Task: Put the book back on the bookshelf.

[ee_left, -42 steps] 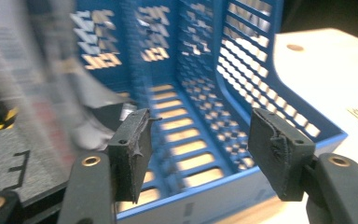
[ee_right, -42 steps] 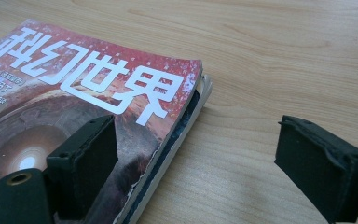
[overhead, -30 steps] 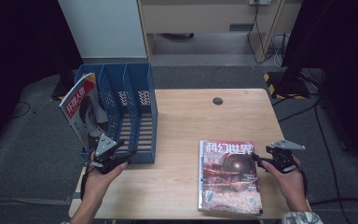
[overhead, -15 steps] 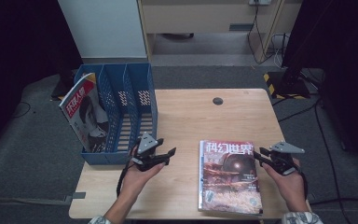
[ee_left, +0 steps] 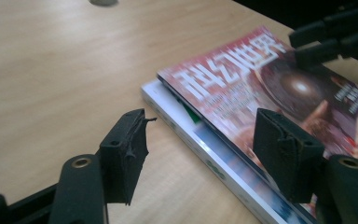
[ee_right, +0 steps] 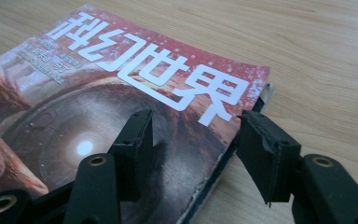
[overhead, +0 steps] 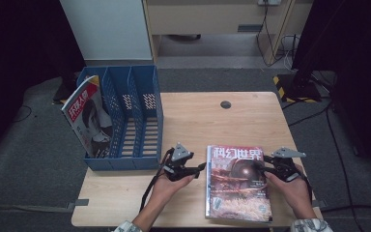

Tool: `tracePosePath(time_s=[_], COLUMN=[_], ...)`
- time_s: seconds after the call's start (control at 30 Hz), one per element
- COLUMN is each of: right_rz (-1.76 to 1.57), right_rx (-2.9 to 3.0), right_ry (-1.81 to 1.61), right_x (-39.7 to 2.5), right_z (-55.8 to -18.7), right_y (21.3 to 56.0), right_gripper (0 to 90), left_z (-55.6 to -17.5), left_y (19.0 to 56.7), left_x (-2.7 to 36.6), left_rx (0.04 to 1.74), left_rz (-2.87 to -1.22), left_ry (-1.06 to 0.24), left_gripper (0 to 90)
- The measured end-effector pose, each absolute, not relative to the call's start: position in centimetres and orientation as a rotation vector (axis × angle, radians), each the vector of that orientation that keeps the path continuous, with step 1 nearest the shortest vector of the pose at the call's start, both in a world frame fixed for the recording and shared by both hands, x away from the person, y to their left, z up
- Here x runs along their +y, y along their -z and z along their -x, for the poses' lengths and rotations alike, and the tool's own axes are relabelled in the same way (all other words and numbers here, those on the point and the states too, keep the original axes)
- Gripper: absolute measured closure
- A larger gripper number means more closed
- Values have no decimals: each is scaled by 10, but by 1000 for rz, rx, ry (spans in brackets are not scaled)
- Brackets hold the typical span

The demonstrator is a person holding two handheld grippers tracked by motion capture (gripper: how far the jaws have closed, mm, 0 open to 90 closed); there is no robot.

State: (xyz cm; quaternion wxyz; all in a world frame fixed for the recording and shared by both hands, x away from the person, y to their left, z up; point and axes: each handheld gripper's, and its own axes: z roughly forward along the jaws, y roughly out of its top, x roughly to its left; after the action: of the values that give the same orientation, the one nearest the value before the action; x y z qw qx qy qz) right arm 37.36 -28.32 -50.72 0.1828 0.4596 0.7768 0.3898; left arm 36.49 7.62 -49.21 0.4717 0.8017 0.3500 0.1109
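A red-covered magazine (overhead: 236, 181) with large white characters lies face up on top of another magazine (ee_left: 205, 147) near the table's front edge. My left gripper (overhead: 202, 167) is at the stack's left edge, open, its jaws low over the table beside the spine (ee_left: 204, 148). At the stack's right edge is my right gripper (overhead: 266, 160), also open, one jaw over the cover and one outside the edge (ee_right: 195, 140). The red cover (ee_right: 98, 93) spreads out under the right jaws. In the left gripper view the right gripper (ee_left: 340, 37) shows far off.
A blue three-slot file holder (overhead: 142, 121) stands on the table's left side, with a magazine (overhead: 87, 118) leaning in its left slot. A small round grommet (overhead: 225, 104) sits at the back of the wooden table (overhead: 198, 121).
My left gripper has travelled right from the front of the file holder to the left edge of the magazine stack. The right gripper has barely moved.
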Motion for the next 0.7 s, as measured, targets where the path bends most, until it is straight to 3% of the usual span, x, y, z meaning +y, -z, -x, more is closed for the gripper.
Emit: tracePosePath(time_s=[0.37,0.7], right_rz=[-1305,-1254], right_rx=[2199,2246], right_ry=[-1138,-1176], right_x=[-278,-271], right_z=[-376,-386], right_y=[511,513], right_gripper=[398,358], left_z=[-352,-359], left_y=[512,520], left_x=[46,45], left_rx=[778,812], left_rz=[-2060,-2043], left_ry=[-223,-145], left_gripper=[289,248])
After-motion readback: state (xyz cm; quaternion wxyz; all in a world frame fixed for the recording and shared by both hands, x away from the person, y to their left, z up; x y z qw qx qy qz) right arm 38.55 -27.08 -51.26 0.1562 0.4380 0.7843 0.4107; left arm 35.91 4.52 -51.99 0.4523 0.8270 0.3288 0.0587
